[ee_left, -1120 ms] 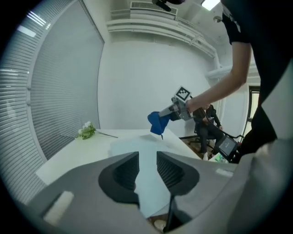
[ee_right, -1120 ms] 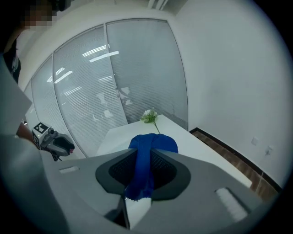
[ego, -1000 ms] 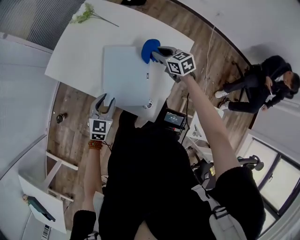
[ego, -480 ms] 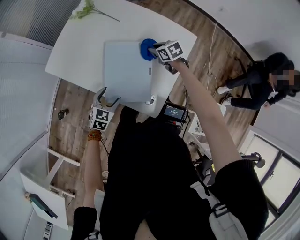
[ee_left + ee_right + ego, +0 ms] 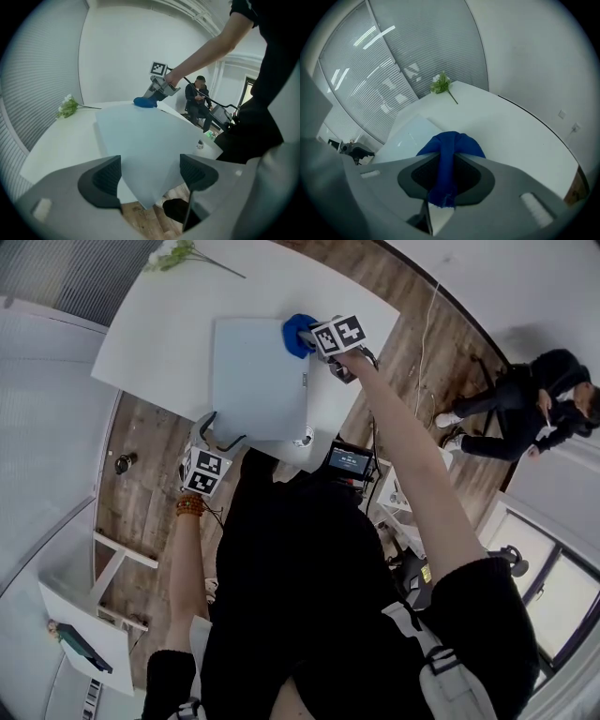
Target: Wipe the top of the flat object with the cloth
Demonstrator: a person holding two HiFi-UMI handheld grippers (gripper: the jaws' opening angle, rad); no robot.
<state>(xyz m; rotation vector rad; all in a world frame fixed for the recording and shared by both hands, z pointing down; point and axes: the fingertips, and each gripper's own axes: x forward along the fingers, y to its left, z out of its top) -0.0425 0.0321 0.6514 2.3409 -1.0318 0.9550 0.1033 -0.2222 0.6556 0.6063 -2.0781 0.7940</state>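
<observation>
Cloth: blue, bunched into a lump, pressed down at the far right corner of the board. In the right gripper view its left part lies over the board and its right part over the table.
Board: flat, pale blue-grey, square-cornered, lying flat on the white table. In the left gripper view its near corner juts just past the table edge, over the wooden floor.
Right gripper: arm stretched out across the table. The jaws are clamped on a fold of the cloth, which runs as a dark blue strip between the pads, frayed end toward the camera.
Left gripper: jaws wide apart with nothing gripped. It is held at the near edge of the table, pointing at the board's near corner, which shows in the gap between the jaws. Whether either jaw touches the board cannot be told.
Table: white top, rounded near right corner, window blinds behind it.
Flowers: a green-and-white sprig lying at the far left corner of the table, well apart from the board.
Small round thing: on the table just beside the board's near right corner; too small to name.
Screen: a small lit display beside the table's near right corner.
Seated person: in dark clothes, on the floor side to the right, well apart from the table.
</observation>
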